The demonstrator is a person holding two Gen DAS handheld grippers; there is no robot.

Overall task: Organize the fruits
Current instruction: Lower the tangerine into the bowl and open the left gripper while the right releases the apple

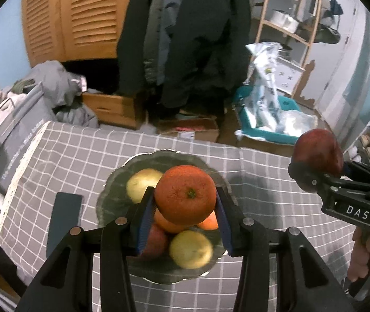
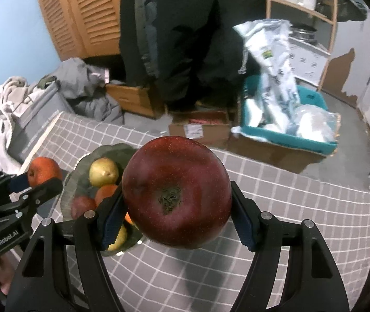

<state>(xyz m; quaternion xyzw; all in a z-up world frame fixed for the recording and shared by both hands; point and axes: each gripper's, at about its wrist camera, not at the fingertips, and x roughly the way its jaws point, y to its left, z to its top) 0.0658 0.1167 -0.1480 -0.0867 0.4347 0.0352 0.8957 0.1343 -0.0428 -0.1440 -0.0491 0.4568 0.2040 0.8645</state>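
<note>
A: What is the left gripper [image 1: 185, 217] holding?
B: It is pinching a round, dimpled orange [image 1: 185, 194] above the wavy green bowl [image 1: 112, 179].
A: And the right gripper [image 2: 178, 214]?
B: It is squeezing a smooth dark red apple [image 2: 176, 195] over the checked tablecloth [image 2: 289, 200], beside the bowl.

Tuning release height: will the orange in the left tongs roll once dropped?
Likely: the orange is round and firm-looking. The bowl already holds fruit, so it may settle against them or roll off the pile.
</note>
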